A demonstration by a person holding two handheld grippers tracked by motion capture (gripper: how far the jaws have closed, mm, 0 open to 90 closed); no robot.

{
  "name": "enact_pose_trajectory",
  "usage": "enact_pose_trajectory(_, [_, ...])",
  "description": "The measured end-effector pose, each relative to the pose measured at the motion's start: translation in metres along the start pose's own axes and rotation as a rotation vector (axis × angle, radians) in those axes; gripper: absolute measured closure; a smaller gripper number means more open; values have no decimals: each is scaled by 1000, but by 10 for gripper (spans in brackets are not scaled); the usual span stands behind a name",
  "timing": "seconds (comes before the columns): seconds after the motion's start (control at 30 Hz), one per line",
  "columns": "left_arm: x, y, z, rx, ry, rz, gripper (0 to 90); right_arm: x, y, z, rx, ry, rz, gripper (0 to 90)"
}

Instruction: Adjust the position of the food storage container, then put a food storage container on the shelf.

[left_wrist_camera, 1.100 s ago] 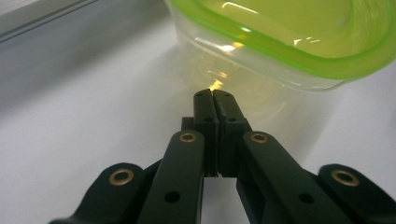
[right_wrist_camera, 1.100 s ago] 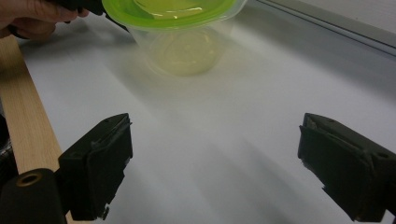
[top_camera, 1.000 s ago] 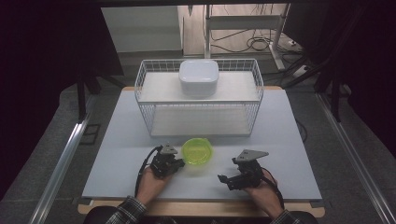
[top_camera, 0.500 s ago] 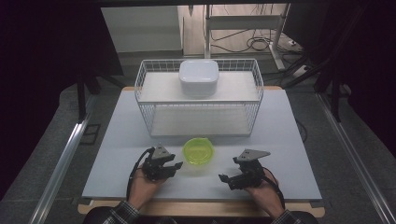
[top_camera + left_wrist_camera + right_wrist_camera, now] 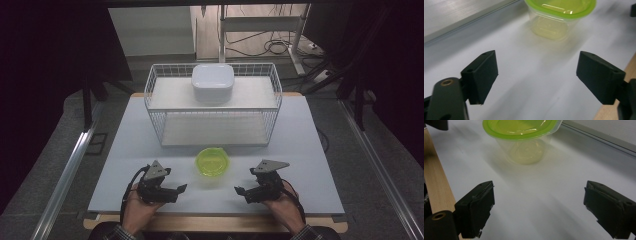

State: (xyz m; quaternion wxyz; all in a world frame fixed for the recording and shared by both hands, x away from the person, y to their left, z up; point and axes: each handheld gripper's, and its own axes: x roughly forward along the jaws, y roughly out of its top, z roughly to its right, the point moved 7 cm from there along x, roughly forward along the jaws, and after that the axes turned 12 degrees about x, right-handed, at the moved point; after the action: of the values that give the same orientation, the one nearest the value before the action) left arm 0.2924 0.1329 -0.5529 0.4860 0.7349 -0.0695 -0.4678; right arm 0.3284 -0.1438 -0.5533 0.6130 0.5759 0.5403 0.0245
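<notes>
green-lidded tub [image 5: 213,162] on desk [image 5: 125,150], between both grippers, just before wire rack [image 5: 213,107]. left gripper [image 5: 176,190] jaws just been opening, now wide, nothing between; right gripper [image 5: 241,191] jaws spread, empty. tub likely light, thin plastic, slippery, flexes; pinch under lid rim.

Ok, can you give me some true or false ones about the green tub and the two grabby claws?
1. The clear plastic tub with the green lid stands on the pale table, between the two grippers. True.
2. The left gripper is clamped on the tub. False: its jaws have just been opening, with nothing between them.
3. The white square lidded box sits on the top shelf of the white wire rack. True.
4. The right gripper holds the green lid. False: its jaws stand open, apart from the tub.
5. The tub lies tipped on its side. False: it stands upright, lid on.
</notes>
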Motion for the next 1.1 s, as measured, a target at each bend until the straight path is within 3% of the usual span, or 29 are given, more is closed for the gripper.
enact_pose_trajectory(0.23, [-1, -6, 9, 64, 15, -16, 83, 1, -1, 1, -5, 7, -5, 93])
enact_pose_trajectory(0.4, [0, -6, 9, 75, 25, -10, 72, 2, -1, -1, 3, 13, -4, 75])
enact_pose_trajectory(0.67, [1, -7, 7, 68, 21, -9, 69, -1, 11, 3, 56, 1, 33, 36])
enact_pose_trajectory(0.77, [2, -8, 8, 69, 18, -12, 69, -1, 18, 5, 75, -2, 17, 40])
enact_pose_trajectory(1.03, [4, -9, 8, 75, 19, -23, 69, 3, 34, 8, 111, 32, -18, 150])
enact_pose_trajectory(1.1, [5, -10, 6, 71, 17, -28, 70, 3, 43, 11, 139, 52, -15, 224])
